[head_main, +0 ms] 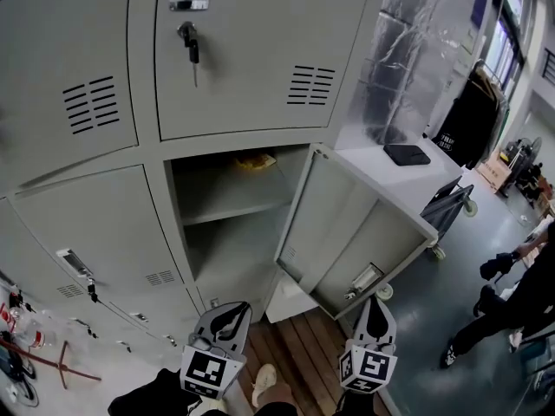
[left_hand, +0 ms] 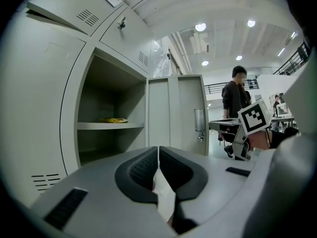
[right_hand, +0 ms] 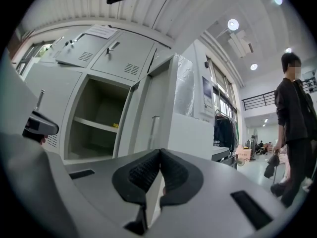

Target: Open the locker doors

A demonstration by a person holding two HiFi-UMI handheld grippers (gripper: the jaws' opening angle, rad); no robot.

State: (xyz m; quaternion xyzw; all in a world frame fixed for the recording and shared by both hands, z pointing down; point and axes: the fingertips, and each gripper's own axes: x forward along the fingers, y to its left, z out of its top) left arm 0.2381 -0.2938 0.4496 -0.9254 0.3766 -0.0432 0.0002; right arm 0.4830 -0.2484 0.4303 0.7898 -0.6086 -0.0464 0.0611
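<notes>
Before the open locker door [head_main: 347,232], left hand-held gripper [left_hand: 158,151] and right hand-held gripper [right_hand: 159,153] are closed empty; planks [head_main: 299,341] show overhead only.

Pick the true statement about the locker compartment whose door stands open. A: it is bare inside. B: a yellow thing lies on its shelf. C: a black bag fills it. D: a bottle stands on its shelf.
B: a yellow thing lies on the shelf inside the open compartment, left of its swung-out door.
</notes>
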